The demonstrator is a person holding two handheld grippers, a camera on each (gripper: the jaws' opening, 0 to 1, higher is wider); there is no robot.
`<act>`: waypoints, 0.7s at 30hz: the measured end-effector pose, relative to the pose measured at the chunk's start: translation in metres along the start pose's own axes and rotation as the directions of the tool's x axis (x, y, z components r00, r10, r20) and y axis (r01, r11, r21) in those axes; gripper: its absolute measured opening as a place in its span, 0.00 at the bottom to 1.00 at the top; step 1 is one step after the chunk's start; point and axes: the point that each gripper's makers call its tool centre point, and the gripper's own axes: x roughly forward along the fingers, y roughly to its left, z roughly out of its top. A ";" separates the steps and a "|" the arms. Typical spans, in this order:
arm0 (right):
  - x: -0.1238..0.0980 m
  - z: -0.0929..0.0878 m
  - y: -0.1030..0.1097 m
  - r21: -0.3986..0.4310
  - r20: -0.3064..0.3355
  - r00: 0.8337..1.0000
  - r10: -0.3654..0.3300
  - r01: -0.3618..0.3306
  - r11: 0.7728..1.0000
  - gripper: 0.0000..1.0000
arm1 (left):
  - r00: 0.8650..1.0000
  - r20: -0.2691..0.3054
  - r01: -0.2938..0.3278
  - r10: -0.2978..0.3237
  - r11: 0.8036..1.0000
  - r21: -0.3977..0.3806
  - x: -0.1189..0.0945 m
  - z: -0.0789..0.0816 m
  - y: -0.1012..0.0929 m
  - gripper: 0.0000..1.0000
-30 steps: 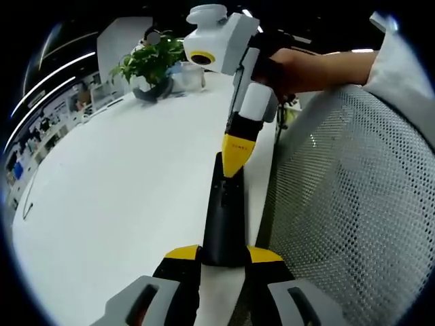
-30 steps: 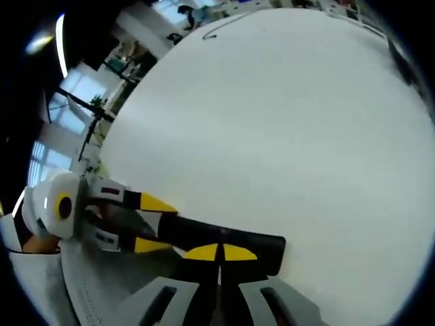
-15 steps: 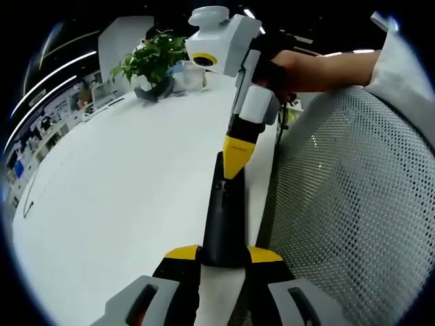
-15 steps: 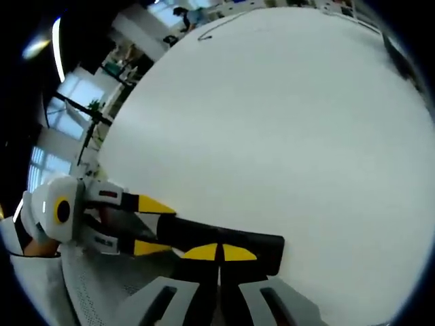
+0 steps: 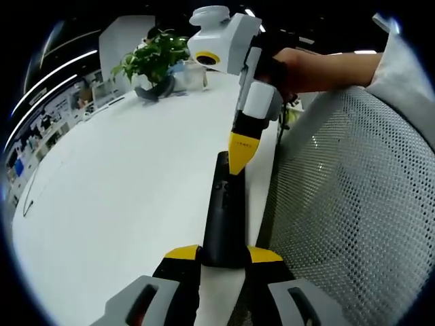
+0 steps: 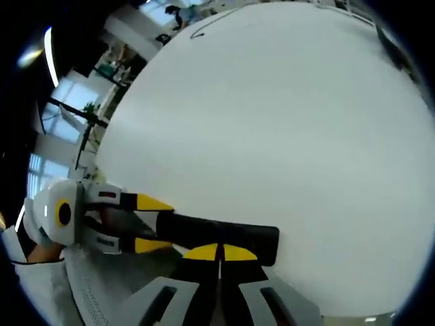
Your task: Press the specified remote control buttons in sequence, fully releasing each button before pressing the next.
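Left gripper [image 5: 223,254] grips remote [image 5: 224,210] (right gripper [image 5: 240,166] poking it).

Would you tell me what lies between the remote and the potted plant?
Bare white table, in the left gripper view, between remote and potted plant.

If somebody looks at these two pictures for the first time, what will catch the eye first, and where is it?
In the left gripper view, the black remote control lies along the white table's edge, its near end clamped by the left gripper. The right gripper, yellow tips shut together, points down onto the remote's far end. A potted plant stands at the table's far end, and a grey mesh chair back is beside the table.
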 end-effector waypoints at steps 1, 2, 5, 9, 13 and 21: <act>-0.001 -0.001 0.000 0.007 -0.003 1.000 -0.001 0.001 1.000 0.00 | 1.000 0.000 0.000 0.000 1.000 0.000 0.000 0.000 0.000 0.24; -0.001 -0.002 0.000 0.011 -0.006 1.000 -0.001 0.001 1.000 0.00 | 1.000 0.000 0.000 0.000 1.000 0.000 0.000 0.000 0.000 0.24; -0.002 -0.002 0.000 0.013 -0.003 1.000 -0.008 0.009 1.000 0.00 | 1.000 -0.001 -0.001 0.001 1.000 0.002 0.000 0.000 0.000 0.24; -0.001 -0.003 -0.003 0.010 -0.014 1.000 -0.022 0.022 1.000 0.00 | 1.000 0.000 -0.002 0.002 1.000 0.004 -0.001 0.000 0.000 0.24; 0.000 -0.004 -0.001 -0.003 -0.023 0.999 -0.022 0.022 1.000 0.00 | 1.000 0.000 -0.002 0.002 1.000 0.006 -0.001 -0.001 0.000 0.24; 0.001 -0.004 -0.001 -0.041 -0.028 0.999 -0.038 0.037 0.998 0.00 | 1.000 0.002 -0.002 0.002 1.000 0.005 0.000 0.000 0.000 0.24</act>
